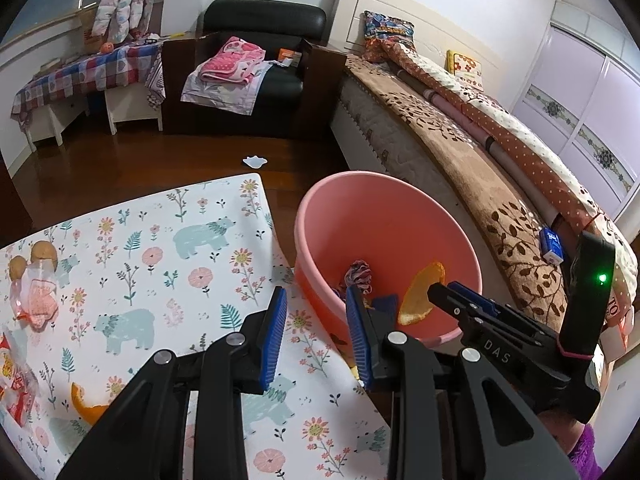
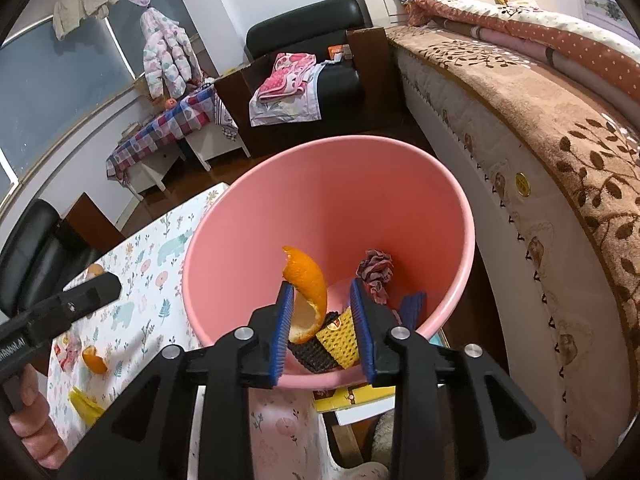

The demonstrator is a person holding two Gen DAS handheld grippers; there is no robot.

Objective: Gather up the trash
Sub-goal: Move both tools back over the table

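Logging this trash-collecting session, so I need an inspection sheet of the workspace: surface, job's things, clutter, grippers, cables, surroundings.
Surface: table under a bear-and-flower cloth.
Job's things: pink bin beside the table, holding a crumpled wrapper and foam netting; orange peel over it.
Clutter: peel piece, plastic wrappers on the cloth.
Grippers: right gripper open, peel against one pad; left gripper open, empty.
Cables: nothing seen.
Surroundings: bed, black armchair, wooden floor.
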